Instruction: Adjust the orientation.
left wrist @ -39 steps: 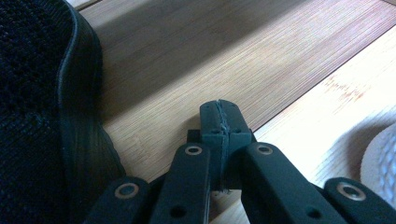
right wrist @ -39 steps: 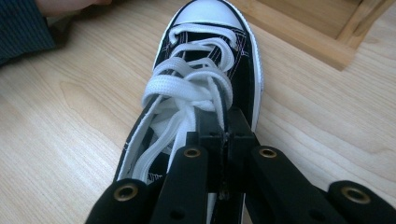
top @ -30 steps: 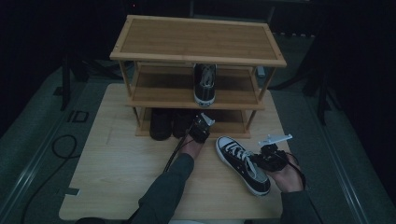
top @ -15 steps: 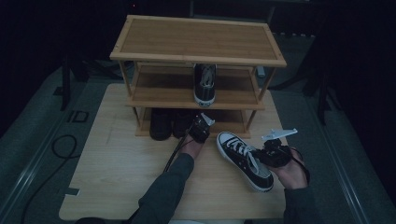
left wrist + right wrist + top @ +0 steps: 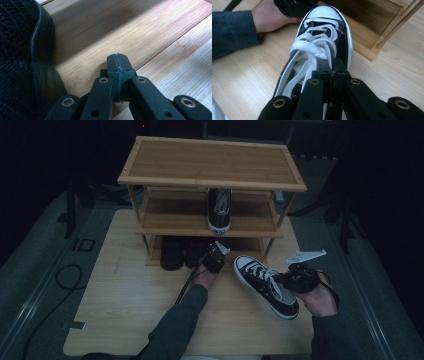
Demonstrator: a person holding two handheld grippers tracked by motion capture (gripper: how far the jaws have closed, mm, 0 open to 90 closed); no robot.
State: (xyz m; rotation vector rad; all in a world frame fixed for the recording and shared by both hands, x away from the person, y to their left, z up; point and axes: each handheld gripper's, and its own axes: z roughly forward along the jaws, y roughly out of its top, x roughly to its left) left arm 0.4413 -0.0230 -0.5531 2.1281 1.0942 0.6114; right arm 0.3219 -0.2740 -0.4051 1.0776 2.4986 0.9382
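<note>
A black sneaker [image 5: 262, 282] with white laces and a white toe cap lies tilted over the wooden table, toe toward the shoe rack [image 5: 210, 162]. My right gripper [image 5: 286, 280] is shut on the sneaker [image 5: 324, 37] at the side of its opening, as the right gripper view [image 5: 333, 67] shows from close up. A matching sneaker [image 5: 219, 210] stands on the rack's middle shelf. My left gripper [image 5: 214, 254] rests at the front of the bottom shelf, jaws pressed together on nothing [image 5: 117, 60], beside a dark mesh shoe [image 5: 20, 50].
Two dark shoes [image 5: 172, 252] sit on the left of the bottom shelf. The rack's right front leg [image 5: 268, 247] stands just beyond the held sneaker's toe. The person's left hand [image 5: 270, 16] lies left of that toe. A black cable [image 5: 67, 277] loops off the table's left edge.
My right gripper has carried the sneaker a little forward, toward the rack. The left gripper has stayed put.
</note>
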